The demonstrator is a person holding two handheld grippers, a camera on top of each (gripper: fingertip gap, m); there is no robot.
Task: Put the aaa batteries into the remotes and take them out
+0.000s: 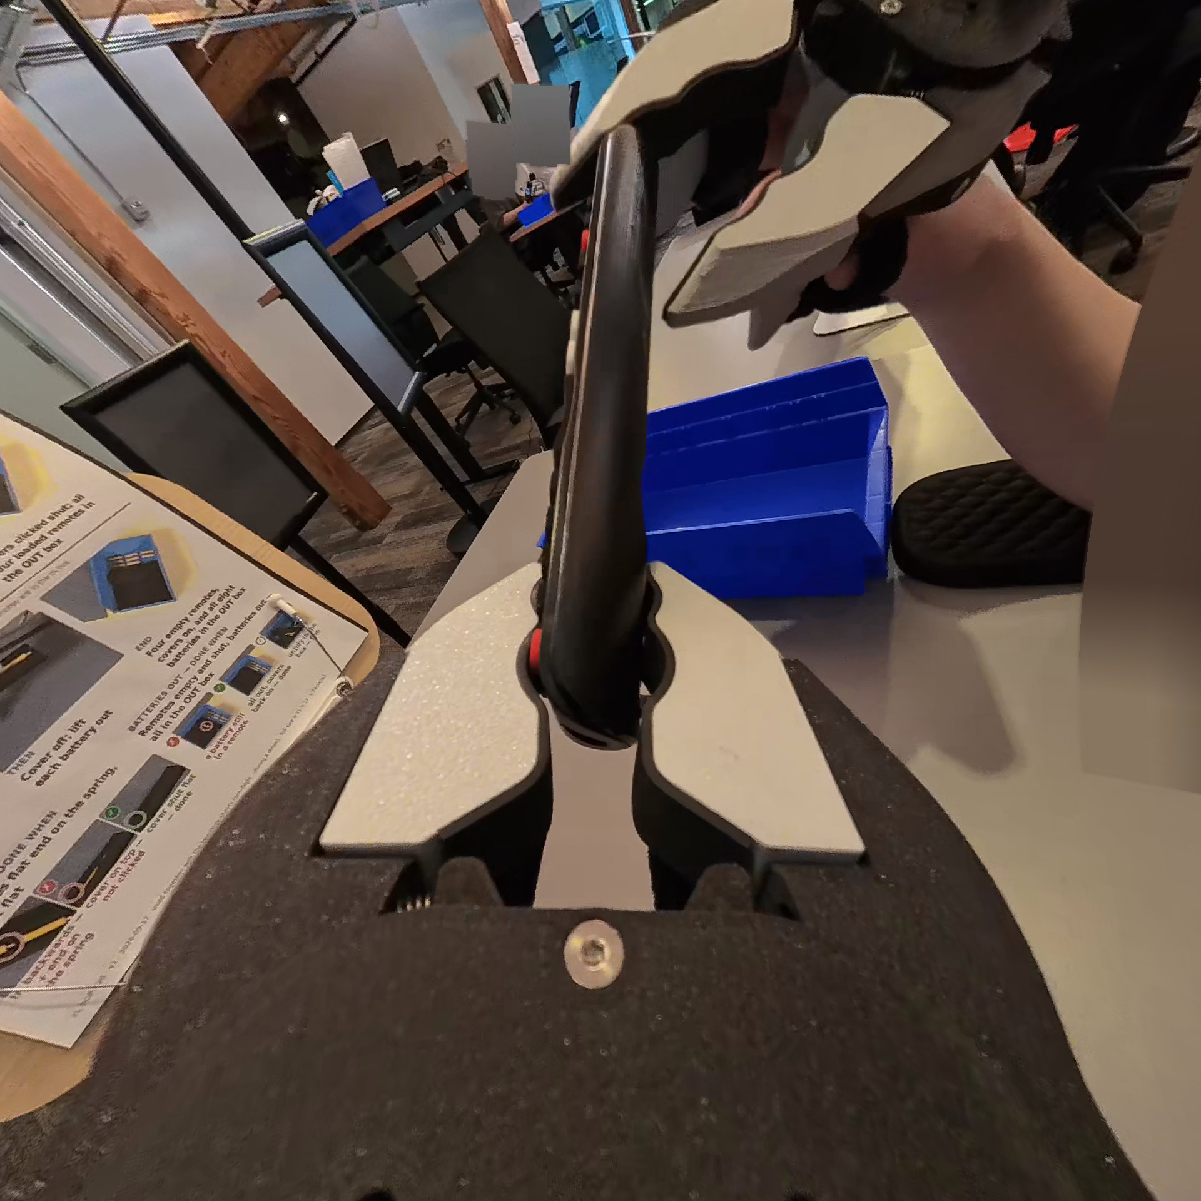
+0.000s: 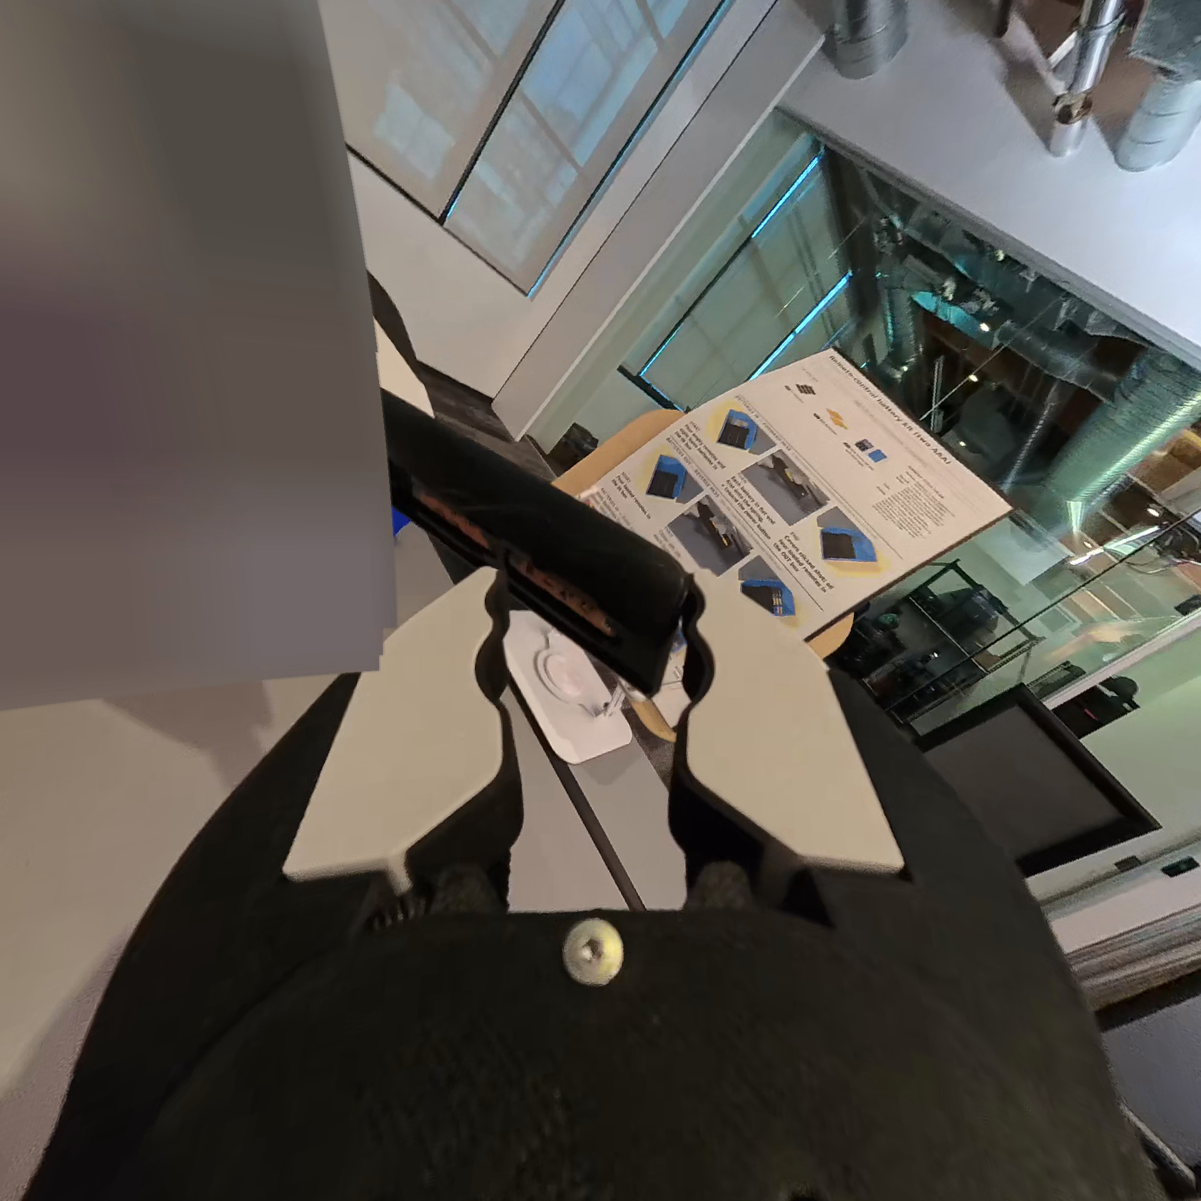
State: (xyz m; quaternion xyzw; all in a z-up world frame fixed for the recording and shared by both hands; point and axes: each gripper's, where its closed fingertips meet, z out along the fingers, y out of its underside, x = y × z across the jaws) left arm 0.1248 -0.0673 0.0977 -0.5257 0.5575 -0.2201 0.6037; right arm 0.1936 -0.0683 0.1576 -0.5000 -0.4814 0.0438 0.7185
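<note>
Left wrist view: the left gripper point(image 1: 593, 656) has its jaws clamped on the near end of a black remote point(image 1: 604, 416), which stands steeply up and away from the camera, a red button showing at its left edge by the jaws. At the remote's far end the right gripper point(image 1: 682, 214) comes in from the upper right, held by a gloved hand point(image 1: 871, 260); its grey fingers point(image 1: 780, 253) straddle the remote's top, though whether they pinch it cannot be told from here. Behind the remote a blue bin point(image 1: 773, 494) sits on the grey tabletop point(image 1: 910, 715), with a black quilted pad point(image 1: 988, 526) just right of it. An instruction sheet point(image 1: 130, 682) lies on a wooden board at left. Right wrist view: the right gripper point(image 2: 594, 624) has its jaws set around the end of the remote point(image 2: 539, 539), touching both its sides; the remote runs up and left, and its open side slot shows copper-coloured batteries point(image 2: 455, 520). Beyond stands the sheet point(image 2: 812, 494), and a small white packet point(image 2: 572, 702) lies below the jaws.
</note>
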